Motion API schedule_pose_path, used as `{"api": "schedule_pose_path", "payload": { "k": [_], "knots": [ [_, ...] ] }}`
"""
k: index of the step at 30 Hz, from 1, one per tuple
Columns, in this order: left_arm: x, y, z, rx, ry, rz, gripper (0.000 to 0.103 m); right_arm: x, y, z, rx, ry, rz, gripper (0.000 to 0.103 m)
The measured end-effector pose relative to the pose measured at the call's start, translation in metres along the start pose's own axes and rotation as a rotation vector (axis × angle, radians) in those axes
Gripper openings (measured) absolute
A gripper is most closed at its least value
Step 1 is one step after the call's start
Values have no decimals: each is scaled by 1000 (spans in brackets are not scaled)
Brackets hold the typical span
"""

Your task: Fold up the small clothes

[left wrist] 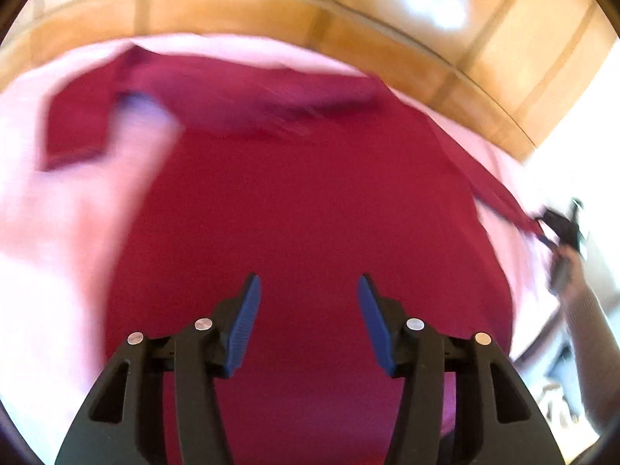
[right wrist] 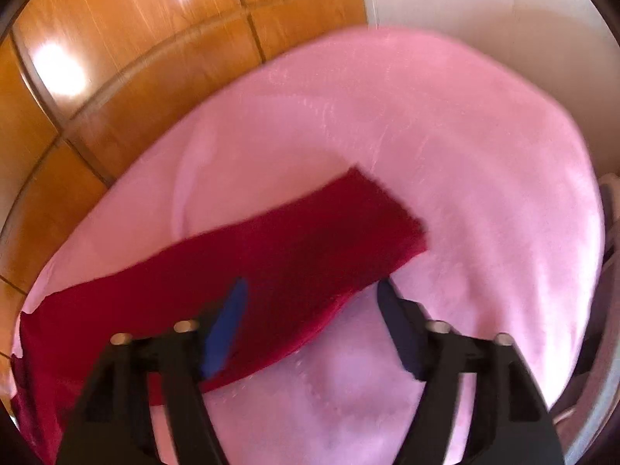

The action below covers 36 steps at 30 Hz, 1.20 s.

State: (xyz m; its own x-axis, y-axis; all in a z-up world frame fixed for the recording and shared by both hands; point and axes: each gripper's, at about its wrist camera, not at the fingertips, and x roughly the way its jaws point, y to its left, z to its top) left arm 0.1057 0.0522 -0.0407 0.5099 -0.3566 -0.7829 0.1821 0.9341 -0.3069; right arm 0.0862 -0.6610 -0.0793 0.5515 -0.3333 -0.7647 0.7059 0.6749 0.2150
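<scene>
A dark red long-sleeved top (left wrist: pixel 302 201) lies spread on a pink blanket (left wrist: pixel 58 232). In the left wrist view its left sleeve (left wrist: pixel 77 124) is bent down and its right sleeve (left wrist: pixel 500 193) stretches out to the right gripper (left wrist: pixel 550 232), seen small at the right edge. My left gripper (left wrist: pixel 308 310) is open and empty, just above the body of the top. In the right wrist view the right gripper (right wrist: pixel 310 321) is open over the right sleeve (right wrist: pixel 310 244); its jaws stand apart. Both views are blurred.
The pink blanket (right wrist: pixel 445 135) covers a bed-like surface. A wooden wardrobe or panel wall (left wrist: pixel 271 4) runs along the far side, also in the right wrist view (right wrist: pixel 135 58). A pale wall (right wrist: pixel 484 0) stands at the right. A person's forearm (left wrist: pixel 593 329) shows at right.
</scene>
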Motion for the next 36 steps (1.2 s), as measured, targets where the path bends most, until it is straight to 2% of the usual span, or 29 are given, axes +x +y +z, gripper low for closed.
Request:
{"api": "schedule_pose_path", "payload": {
  "k": [1,4,5,7,8,10,15,17,20,22,24,27,29,30,31,33,36],
  "knots": [
    [-8,14,3,-27,-23,35,51,-6,5,-1,-11,-12,3,70],
    [-33,69,13,-127,-94,171,51,-37,33,-12,-75,-70,47,80],
    [-40,84,15,-155,-111,220,52,-49,51,-21,-116,-78,93,83],
    [-51,109,21,-184,-152,308,66,-59,80,-37,-178,-67,167,85],
    [-56,119,23,-188,-177,353,67,-64,96,-46,-212,-57,202,86],
    [-57,125,30,-172,-188,394,67,-74,141,-72,-304,-29,293,86],
    [-40,127,52,-53,-222,471,67,-81,241,-135,-475,62,491,86],
    [-22,119,57,82,-196,488,67,-78,267,-156,-508,99,525,86],
    [8,109,63,245,-109,486,67,-64,299,-187,-544,170,547,86],
    [14,108,66,297,-102,491,67,-61,312,-209,-570,181,536,86],
    [27,106,74,320,-96,484,67,-54,319,-227,-582,179,511,87],
    [49,115,89,300,-71,480,67,-53,312,-245,-607,124,503,89],
    [71,126,98,266,-17,459,50,-53,312,-247,-609,121,512,90],
    [79,132,100,251,13,432,26,-51,313,-248,-611,123,517,93],
    [81,135,103,241,19,424,12,-50,313,-249,-615,124,519,94],
    [74,140,109,216,3,440,8,-50,317,-252,-631,119,508,96],
    [29,163,125,50,-97,369,8,-52,318,-251,-642,113,497,97]
  ]
}}
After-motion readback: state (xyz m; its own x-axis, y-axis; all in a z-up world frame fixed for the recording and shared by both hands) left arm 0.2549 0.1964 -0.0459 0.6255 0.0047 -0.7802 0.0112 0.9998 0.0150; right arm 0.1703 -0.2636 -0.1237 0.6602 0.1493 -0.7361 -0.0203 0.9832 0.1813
